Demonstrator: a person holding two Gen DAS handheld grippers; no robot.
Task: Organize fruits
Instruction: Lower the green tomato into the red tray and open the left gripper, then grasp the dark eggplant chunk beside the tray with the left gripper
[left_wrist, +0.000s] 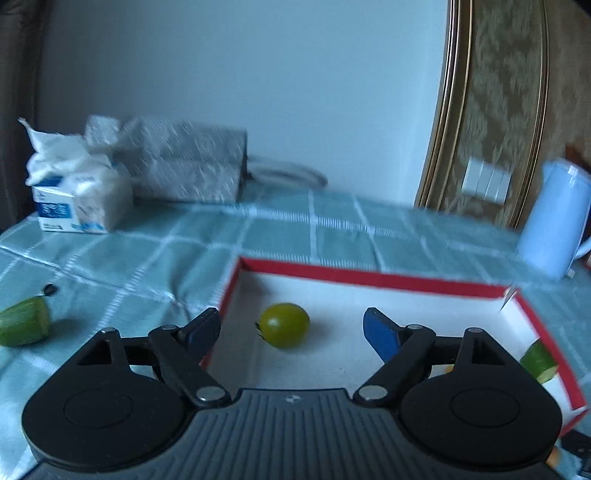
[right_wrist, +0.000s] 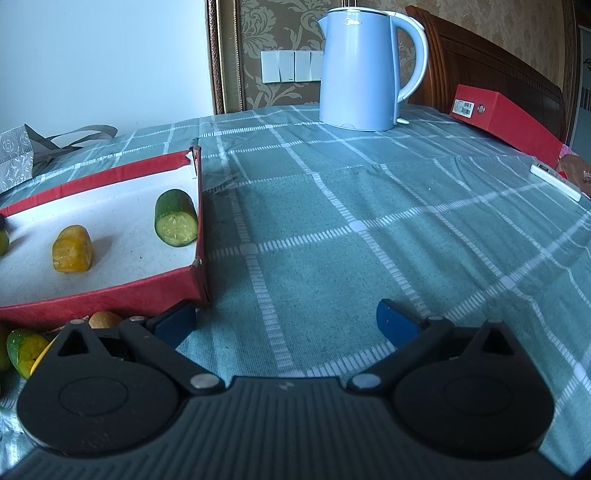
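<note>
A shallow red box with a white floor (left_wrist: 369, 277) lies on the checked cloth. A green tomato (left_wrist: 284, 325) sits on its floor between the fingers of my open left gripper (left_wrist: 291, 332), untouched. A cucumber piece (left_wrist: 540, 360) lies at the box's right side; another (left_wrist: 24, 321) lies on the cloth at left. In the right wrist view the box (right_wrist: 110, 293) holds a cucumber piece (right_wrist: 176, 218) and a yellow fruit piece (right_wrist: 72, 249). My right gripper (right_wrist: 286, 325) is open and empty over the cloth, right of the box.
A blue kettle (right_wrist: 360, 66) stands at the back of the table. A tissue pack (left_wrist: 74, 192) and a grey bag (left_wrist: 192, 162) sit at the far left. A red folder (right_wrist: 509, 114) lies at the right edge. Loose fruit pieces (right_wrist: 26, 349) lie before the box.
</note>
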